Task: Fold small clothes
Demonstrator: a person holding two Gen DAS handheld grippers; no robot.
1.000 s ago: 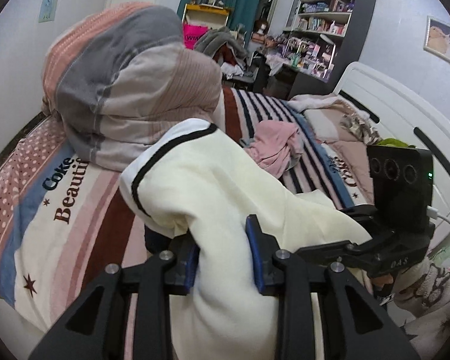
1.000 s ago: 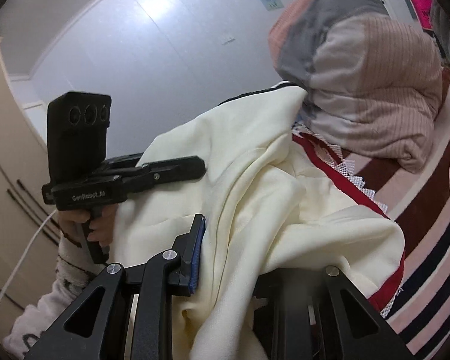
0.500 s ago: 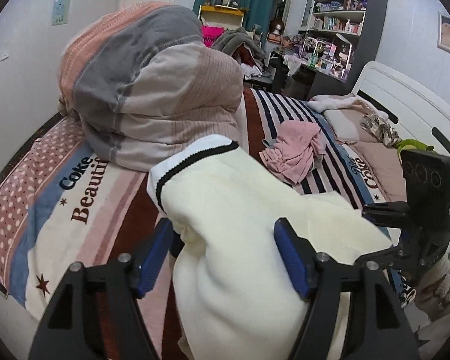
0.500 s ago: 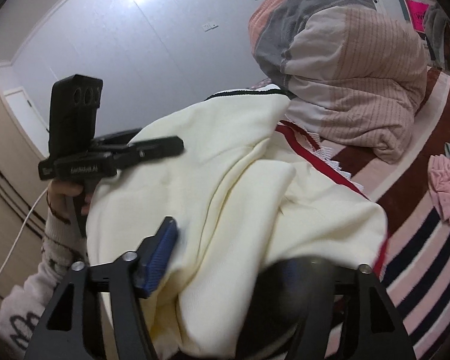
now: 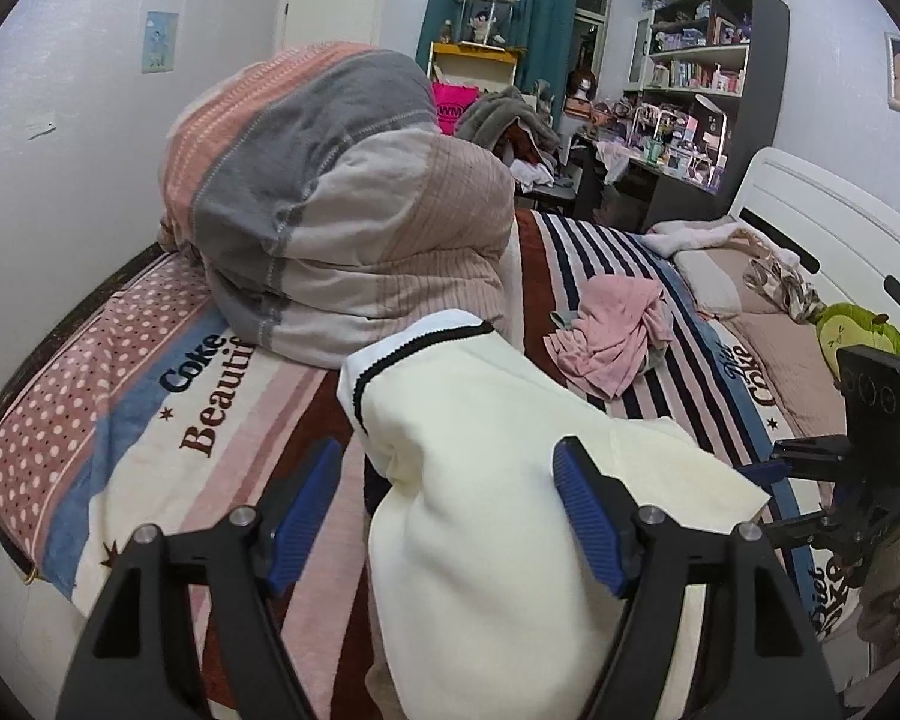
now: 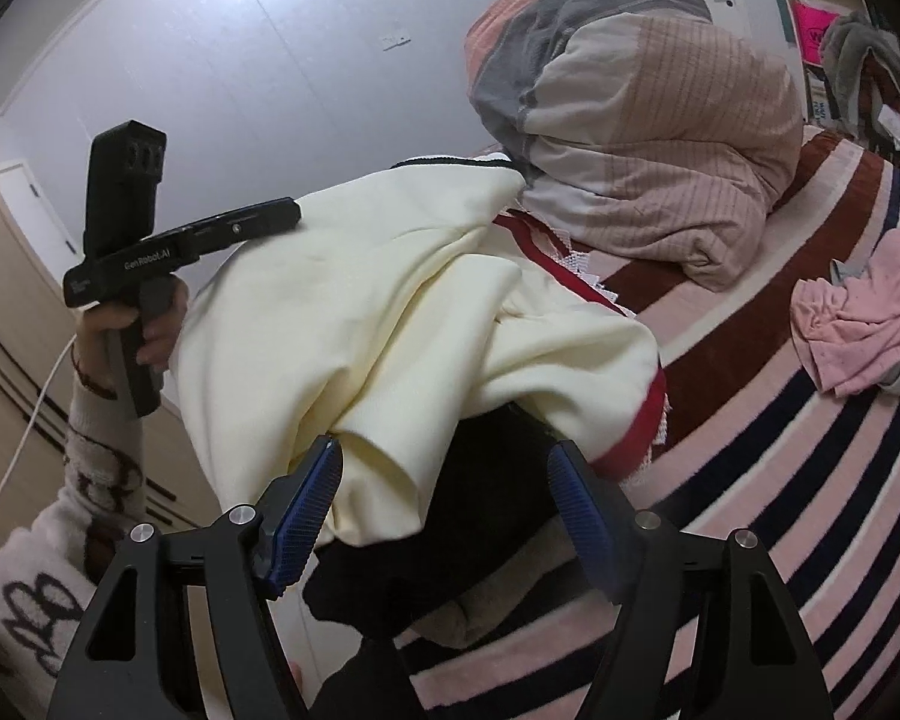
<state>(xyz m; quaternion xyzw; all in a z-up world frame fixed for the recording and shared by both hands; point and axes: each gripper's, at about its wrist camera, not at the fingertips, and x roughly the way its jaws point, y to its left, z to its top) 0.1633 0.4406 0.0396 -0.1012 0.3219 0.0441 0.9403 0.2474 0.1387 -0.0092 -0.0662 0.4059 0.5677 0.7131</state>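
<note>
A cream garment [image 5: 510, 480] with a black-striped band and a red, lace-edged hem [image 6: 636, 426] is bunched on the striped bed. It lies between the fingers of my left gripper [image 5: 447, 510], whose jaws are opening; its blue pads [image 5: 306, 507] stand apart from the cloth on the left side. In the right wrist view the same cream garment [image 6: 390, 312] drapes over something dark, between the wide-set jaws of my right gripper [image 6: 441, 504], which stands open. A crumpled pink garment [image 5: 615, 342] lies farther up the bed.
A big rolled quilt [image 5: 342, 198] sits on the bed just behind the cream garment. The striped blanket [image 5: 150, 438] covers the bed, with a white bed rail [image 5: 828, 228] at right. A sleeved hand [image 6: 126, 330] holds the left gripper. Shelves and a cluttered desk stand beyond.
Both grippers have gone from shut on the cream garment to wide apart, letting the cloth go. The right gripper has drawn back a little; more of the bed shows.
</note>
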